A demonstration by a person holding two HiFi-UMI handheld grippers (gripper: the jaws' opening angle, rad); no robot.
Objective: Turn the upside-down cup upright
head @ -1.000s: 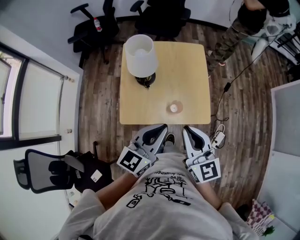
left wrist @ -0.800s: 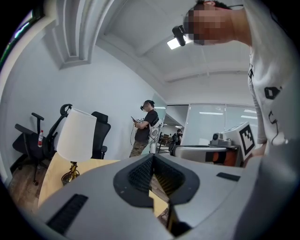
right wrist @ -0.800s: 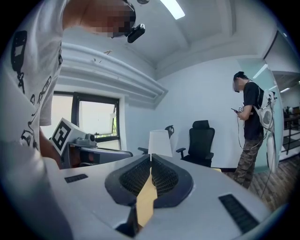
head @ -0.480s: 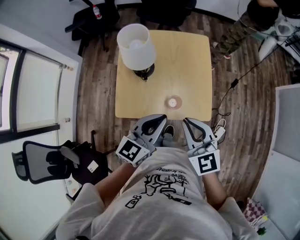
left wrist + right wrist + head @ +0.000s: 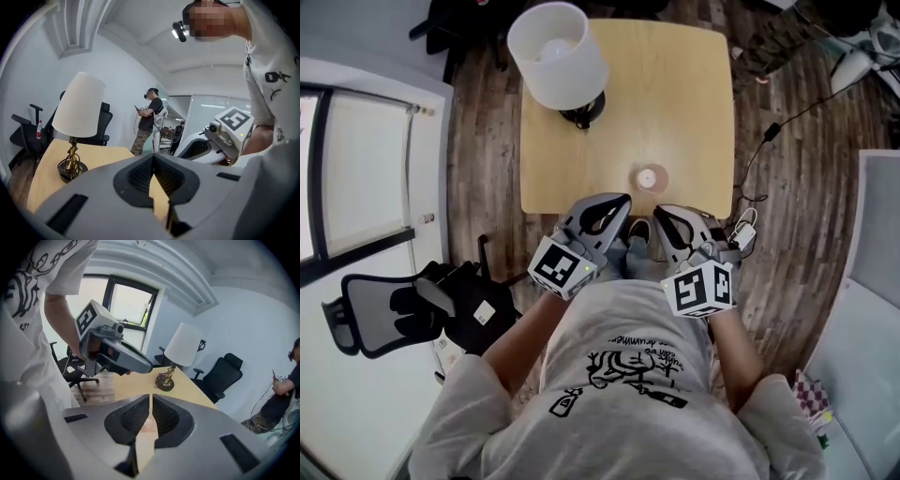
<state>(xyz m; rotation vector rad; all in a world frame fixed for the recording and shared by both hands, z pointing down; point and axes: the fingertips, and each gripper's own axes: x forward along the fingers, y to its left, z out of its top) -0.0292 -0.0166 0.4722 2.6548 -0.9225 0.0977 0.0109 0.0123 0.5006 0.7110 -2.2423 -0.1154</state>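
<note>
A small pale pink cup (image 5: 648, 178) stands upside down on the wooden table (image 5: 694, 112), close to its near edge. Both grippers hover just short of that edge, in front of my chest. My left gripper (image 5: 615, 201) is shut and empty, to the left of the cup and nearer to me. My right gripper (image 5: 662, 214) is shut and empty too, just below the cup in the head view. In the right gripper view the cup (image 5: 149, 424) shows as a pink patch through the slit between the shut jaws (image 5: 150, 397). The left gripper view looks over its shut jaws (image 5: 153, 157) along the table.
A lamp (image 5: 559, 54) with a white shade stands at the table's far left. Black office chairs (image 5: 412, 309) stand left of me and beyond the table. A cable and plug (image 5: 742, 234) lie on the floor at the right. A person (image 5: 149, 119) stands across the room.
Both grippers have sunk and moved closer to the table's near edge. The right gripper has rolled, so its marker cube faces differently. The table sits higher in the head view.
</note>
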